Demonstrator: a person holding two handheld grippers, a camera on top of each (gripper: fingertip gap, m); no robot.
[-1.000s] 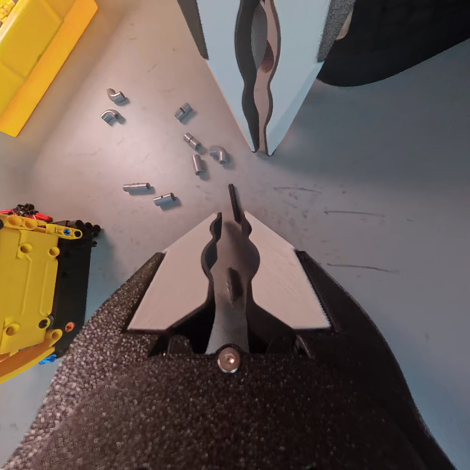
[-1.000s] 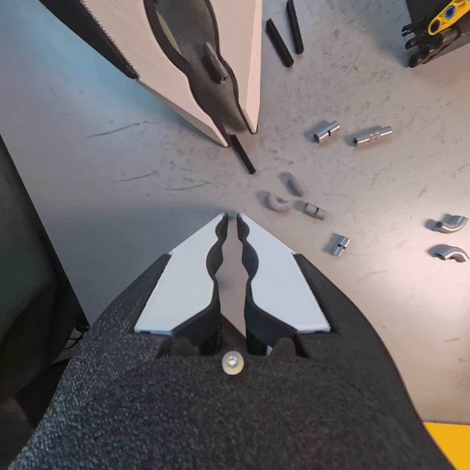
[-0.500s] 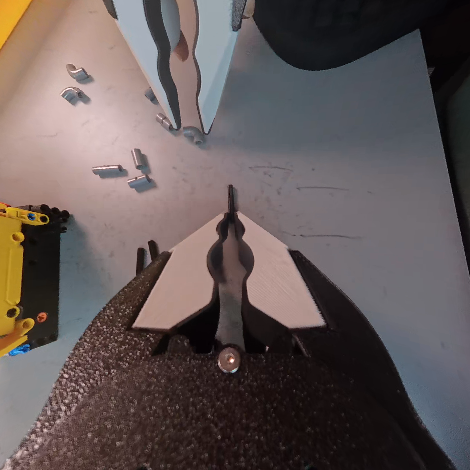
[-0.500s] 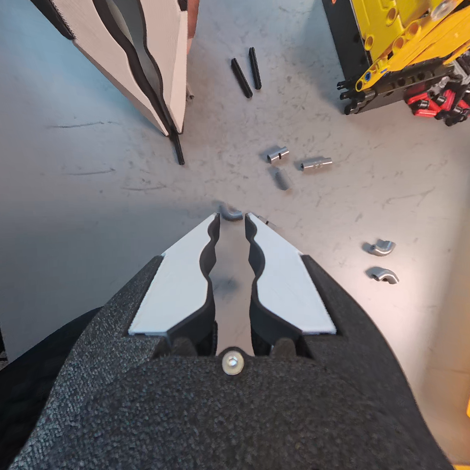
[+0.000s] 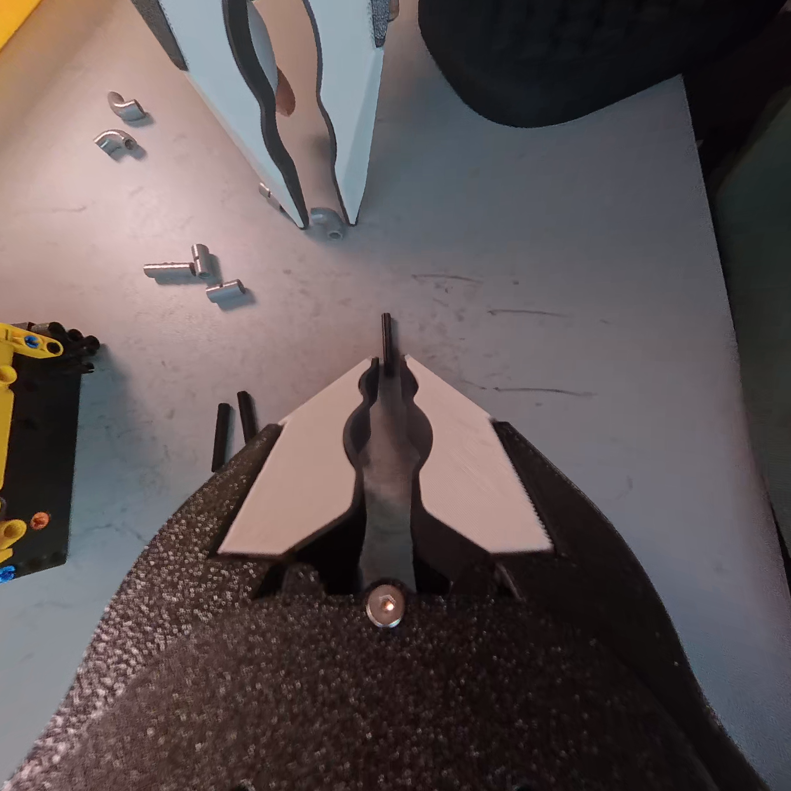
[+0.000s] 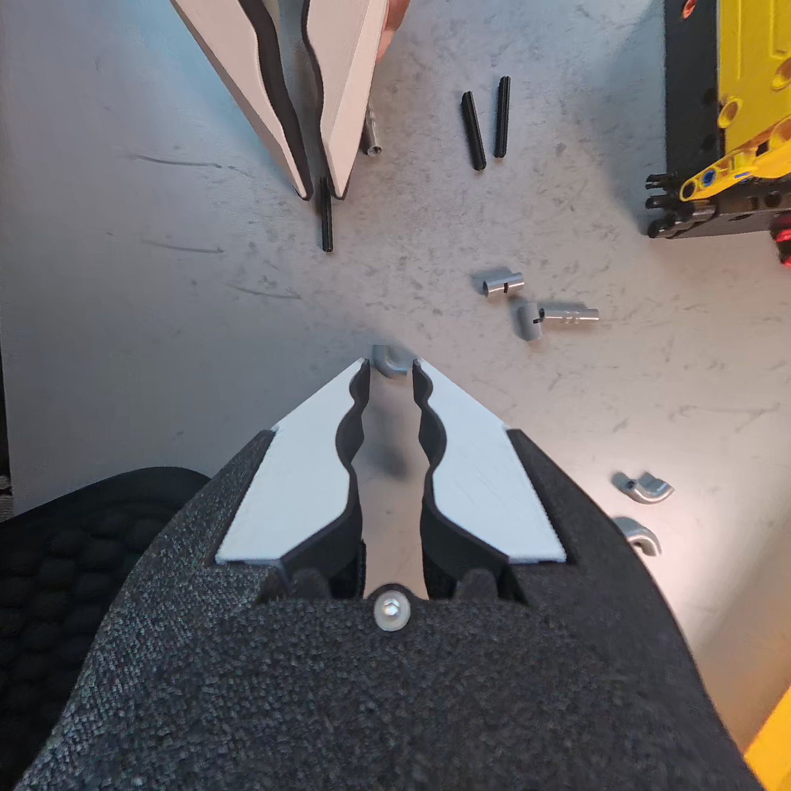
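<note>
My left gripper [image 5: 388, 363] is shut on a thin black rod [image 5: 386, 338], which sticks out forward past the fingertips above the grey table [image 5: 535, 239]. The right wrist view shows the same rod [image 6: 326, 222] in those jaws. My right gripper [image 6: 390, 364] is open and low over the table. Its fingertips stand either side of a small grey elbow piece [image 6: 387, 361]. The left wrist view shows that gripper [image 5: 327, 223] with the elbow [image 5: 328, 221] between its tips.
Two more black rods [image 6: 488, 124] lie side by side. Three short grey connectors [image 6: 535, 308] and two grey elbows [image 6: 642, 509] are scattered nearby. A yellow and black brick-built model [image 6: 727, 107] stands at the side. A black padded thing [image 5: 556, 55] overhangs the table edge.
My right gripper has moved forward and down until its open tips straddle the grey elbow. My left gripper still holds the black rod and has drawn back from the right one.
</note>
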